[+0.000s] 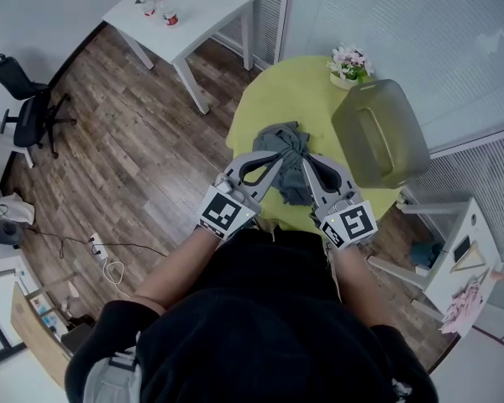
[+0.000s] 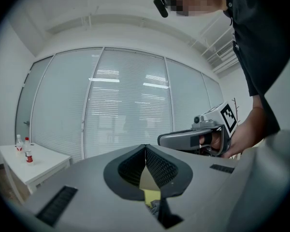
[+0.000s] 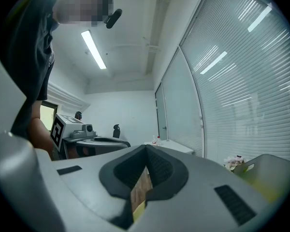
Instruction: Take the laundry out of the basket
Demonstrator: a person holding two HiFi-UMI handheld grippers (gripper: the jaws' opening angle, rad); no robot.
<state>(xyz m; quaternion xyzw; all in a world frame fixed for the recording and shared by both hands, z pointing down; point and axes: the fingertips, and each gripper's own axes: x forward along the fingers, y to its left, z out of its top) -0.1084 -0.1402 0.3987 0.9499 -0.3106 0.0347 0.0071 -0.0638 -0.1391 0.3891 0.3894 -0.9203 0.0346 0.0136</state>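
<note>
Head view: the crumpled grey cloth laundry (image 1: 287,145) already lies heaped at the near edge of the round yellow-green worktop (image 1: 269,99). The frosted grey plastic basket (image 1: 382,133) lies tipped at the right edge and looks empty, so the taking-out seems finished. The left gripper (image 1: 275,161) and right gripper (image 1: 308,164) hang level over the heap, each with fingers (image 2: 159,167) pressed together on nothing. Next calls for checking the basket's mouth. Count: one basket, one laundry heap (pieces indistinguishable), one small flower pot (image 1: 348,67) at the far edge, two grippers.
</note>
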